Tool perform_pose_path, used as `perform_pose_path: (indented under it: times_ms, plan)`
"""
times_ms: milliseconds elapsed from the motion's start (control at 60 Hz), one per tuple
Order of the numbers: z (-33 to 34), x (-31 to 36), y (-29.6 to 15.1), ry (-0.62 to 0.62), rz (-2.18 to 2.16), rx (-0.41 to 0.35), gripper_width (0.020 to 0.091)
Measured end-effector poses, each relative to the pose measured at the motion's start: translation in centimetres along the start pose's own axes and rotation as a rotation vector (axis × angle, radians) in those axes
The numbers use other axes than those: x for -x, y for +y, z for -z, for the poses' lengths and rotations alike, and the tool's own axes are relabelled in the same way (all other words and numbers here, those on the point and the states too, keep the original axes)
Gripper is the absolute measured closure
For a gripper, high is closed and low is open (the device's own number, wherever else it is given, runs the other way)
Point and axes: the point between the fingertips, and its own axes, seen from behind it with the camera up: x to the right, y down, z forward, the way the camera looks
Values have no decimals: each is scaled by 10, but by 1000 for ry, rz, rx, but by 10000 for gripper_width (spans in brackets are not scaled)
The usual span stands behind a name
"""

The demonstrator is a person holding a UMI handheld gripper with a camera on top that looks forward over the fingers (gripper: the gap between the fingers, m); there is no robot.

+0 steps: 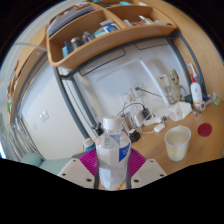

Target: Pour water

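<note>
gripper (113,170): fingers clamped on water bottle (113,152) | bottle: clear plastic, blue label, white cap on, upright between pink pads | cup (178,142): pale, open top, on table (150,140) ahead-right, apart from bottle

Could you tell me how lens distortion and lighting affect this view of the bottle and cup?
In the gripper view, the fisheye lens bends the shelf and table edge into curves; the bottle, held in the claw, looms large and close; even lighting leaves the cup with little shadow.
</note>
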Motion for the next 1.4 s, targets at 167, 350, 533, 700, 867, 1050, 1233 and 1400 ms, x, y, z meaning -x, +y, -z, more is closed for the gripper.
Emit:
perform_pose_path:
  times_ms: [167, 350, 533, 700, 867, 1050, 1233, 1400]
  plan:
    - [-24, -23, -19, -31, -448, 51, 738]
    - [-37, -53, -30, -11, -882, 90, 740]
    - [-39, -72, -43, 10, -1094, 105, 732]
    - [-42, -78, -57, -14, -1314, 112, 730]
    - [-43, -88, -58, -6, -1516, 117, 731]
    - [-42, -92, -46, 31, -1569, 159, 730]
    - [-39, -95, -48, 47, -1529, 165, 731]
    - [-28, -92, -104, 2, -1198, 95, 729]
